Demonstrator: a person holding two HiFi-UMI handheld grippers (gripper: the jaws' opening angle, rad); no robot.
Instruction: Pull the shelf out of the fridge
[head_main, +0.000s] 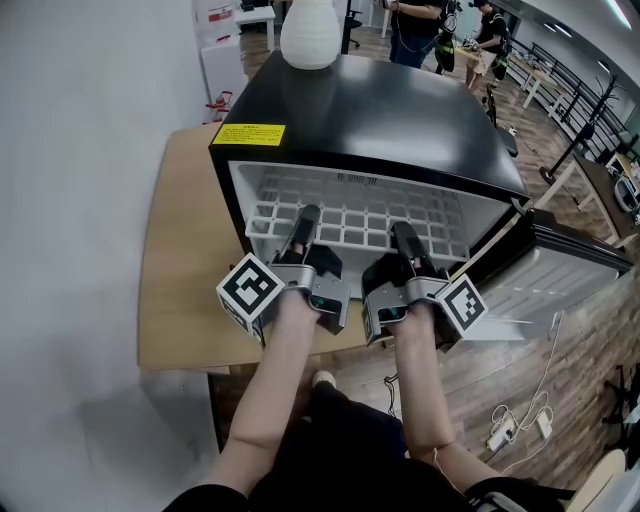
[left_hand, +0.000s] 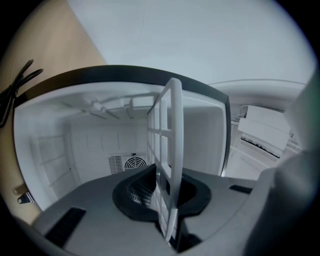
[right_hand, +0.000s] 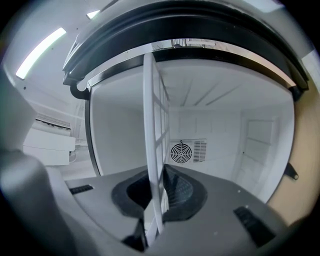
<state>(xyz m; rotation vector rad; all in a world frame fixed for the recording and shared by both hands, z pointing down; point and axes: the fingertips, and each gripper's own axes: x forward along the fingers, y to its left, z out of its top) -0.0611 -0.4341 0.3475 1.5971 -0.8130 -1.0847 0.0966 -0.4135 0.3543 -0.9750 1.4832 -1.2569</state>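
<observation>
Head view: a black compact fridge (head_main: 400, 130) stands on a pale wooden worktop (head_main: 180, 250) with its door (head_main: 560, 260) swung wide to the right, so the opening is free. A white ceramic vase (head_main: 310, 30) sits on its top, towards the back. The white plastic grid shelf (head_main: 370, 225) lies level in the opening, its front edge at the mouth of the cabinet. The left tool (head_main: 305, 215) and the right tool (head_main: 405, 235) reach in side by side, each meeting that front edge. Spreading the two holds along it likely keeps the shelf from skewing in its side guides as it slides.

Left gripper view: the shelf's front rail runs edge-on between the jaws, and the ribbed pads are clamped onto it. A round fan grille (left_hand: 134, 163) shows on the back wall beyond.

Right gripper view: the same rail passes between these jaws, which are clenched tight on it. Most of the shelf appears to be inside the fridge, so I judge the pull to be at an early stage.
</observation>
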